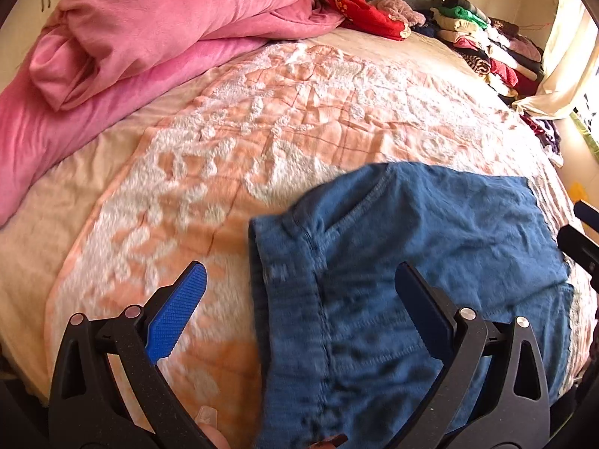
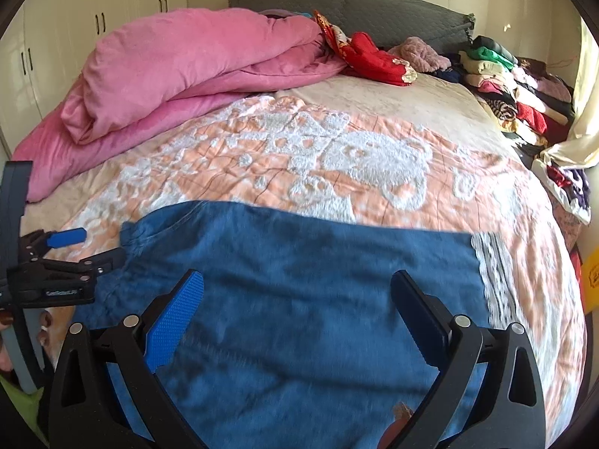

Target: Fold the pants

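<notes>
The blue denim pants (image 2: 299,280) lie flat on the bed (image 2: 374,112), over a peach and white fleece blanket (image 2: 337,161), and fill the lower half of the view. A white lace trim (image 2: 494,273) borders the pants at 3 o'clock. The right gripper (image 2: 297,314) hangs above the pants with its jaws wide apart and nothing between them. At 9 o'clock the left gripper (image 2: 90,249) is by the waist end of the pants, jaws apart. A rolled pink plush duvet (image 2: 179,71) lies at 11 o'clock. Piles of folded clothes (image 2: 516,86) stand at 2 o'clock.
</notes>
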The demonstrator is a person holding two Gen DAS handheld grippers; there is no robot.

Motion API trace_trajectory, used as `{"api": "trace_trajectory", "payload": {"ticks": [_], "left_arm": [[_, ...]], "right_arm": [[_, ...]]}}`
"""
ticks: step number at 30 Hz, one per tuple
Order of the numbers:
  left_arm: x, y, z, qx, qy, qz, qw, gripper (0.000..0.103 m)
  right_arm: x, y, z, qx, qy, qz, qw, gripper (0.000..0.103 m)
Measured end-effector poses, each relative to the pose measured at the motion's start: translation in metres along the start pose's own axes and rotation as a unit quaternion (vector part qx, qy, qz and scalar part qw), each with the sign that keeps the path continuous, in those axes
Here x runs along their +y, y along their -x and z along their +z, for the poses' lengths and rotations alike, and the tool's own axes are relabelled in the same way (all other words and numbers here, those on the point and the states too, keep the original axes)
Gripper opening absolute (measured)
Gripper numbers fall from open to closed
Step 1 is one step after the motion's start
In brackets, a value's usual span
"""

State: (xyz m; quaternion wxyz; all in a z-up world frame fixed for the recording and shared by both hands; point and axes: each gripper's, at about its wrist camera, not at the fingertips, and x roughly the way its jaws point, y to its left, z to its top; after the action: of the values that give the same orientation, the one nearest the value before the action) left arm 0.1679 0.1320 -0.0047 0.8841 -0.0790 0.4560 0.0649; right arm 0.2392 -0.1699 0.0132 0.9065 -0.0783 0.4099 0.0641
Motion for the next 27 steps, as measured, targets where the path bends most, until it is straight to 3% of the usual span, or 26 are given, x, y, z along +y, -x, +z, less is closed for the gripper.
{"api": "trace_trajectory", "payload": {"ticks": [11, 20, 23, 25, 27], "left_arm": [[0.011, -0.039, 0.015, 0.023, -0.019, 0.003, 0.9996, 0.095], [0.013, -0.055, 0.021, 0.013, -0.024, -0.012, 0.9996, 0.092], [0.012, -0.059, 0.021, 0.01, -0.035, -0.019, 0.9992, 0.074], [0.009, -0.062, 0.022, 0.009, -0.041, -0.032, 0.9986, 0.048], [0.006, -0.063, 0.02, 0.002, -0.054, -0.011, 0.9985, 0.037]], "right_arm": [[0.008, -0.061, 0.029, 0.041, 0.055, 0.022, 0.997, 0.099], [0.027, -0.108, 0.031, 0.07, 0.13, 0.018, 0.989, 0.099], [0.031, -0.118, 0.036, 0.069, 0.145, 0.021, 0.987, 0.099], [0.033, -0.126, 0.04, 0.07, 0.153, 0.023, 0.985, 0.099], [0.035, -0.134, 0.044, 0.077, 0.159, 0.025, 0.984, 0.099]]}}
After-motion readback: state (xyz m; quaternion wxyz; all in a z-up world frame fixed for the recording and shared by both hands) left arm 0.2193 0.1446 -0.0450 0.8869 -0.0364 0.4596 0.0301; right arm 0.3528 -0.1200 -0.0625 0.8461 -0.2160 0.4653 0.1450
